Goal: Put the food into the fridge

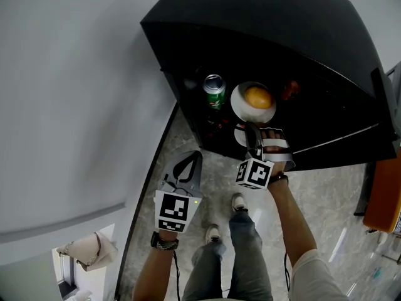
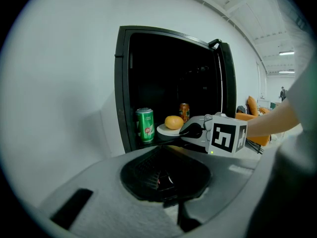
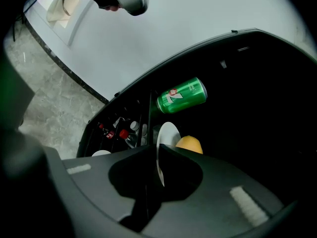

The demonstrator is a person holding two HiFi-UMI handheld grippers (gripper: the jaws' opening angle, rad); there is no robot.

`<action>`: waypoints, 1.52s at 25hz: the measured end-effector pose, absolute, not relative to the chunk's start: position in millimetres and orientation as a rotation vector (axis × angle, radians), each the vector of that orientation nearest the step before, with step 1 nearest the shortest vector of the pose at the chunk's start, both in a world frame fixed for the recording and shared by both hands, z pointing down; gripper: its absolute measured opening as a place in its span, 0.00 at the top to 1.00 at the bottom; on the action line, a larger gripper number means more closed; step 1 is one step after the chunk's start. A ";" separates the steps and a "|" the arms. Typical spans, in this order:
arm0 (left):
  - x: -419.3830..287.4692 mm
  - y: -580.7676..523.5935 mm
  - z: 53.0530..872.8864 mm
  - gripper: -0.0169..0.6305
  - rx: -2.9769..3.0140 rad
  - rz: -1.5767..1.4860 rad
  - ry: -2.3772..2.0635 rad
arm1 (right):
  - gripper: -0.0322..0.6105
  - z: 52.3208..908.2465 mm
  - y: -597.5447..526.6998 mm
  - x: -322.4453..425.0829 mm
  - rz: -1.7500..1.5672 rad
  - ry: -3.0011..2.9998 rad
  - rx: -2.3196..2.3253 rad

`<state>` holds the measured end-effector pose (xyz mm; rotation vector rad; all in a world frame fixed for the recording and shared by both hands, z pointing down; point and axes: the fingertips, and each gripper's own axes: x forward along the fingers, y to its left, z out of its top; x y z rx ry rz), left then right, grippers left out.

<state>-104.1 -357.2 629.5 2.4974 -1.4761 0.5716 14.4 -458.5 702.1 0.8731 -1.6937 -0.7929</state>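
Observation:
A black fridge stands open. On its shelf stands a green can. To its right is a white plate carrying an orange. My right gripper is shut on the plate's near rim, at the fridge's opening. An orange-brown can stands deeper inside. My left gripper hangs lower left, outside the fridge, shut with nothing in it.
A lower shelf holds bottles and a white dish. The fridge door stands open at the right. A white wall runs along the left. An orange seat is at the far right, and my shoes are on the marble floor.

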 end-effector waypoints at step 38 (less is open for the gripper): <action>-78.6 -304.5 445.8 0.97 2.608 0.528 -1.476 | 0.94 481.1 -371.4 63.4 -0.464 -1.949 1.236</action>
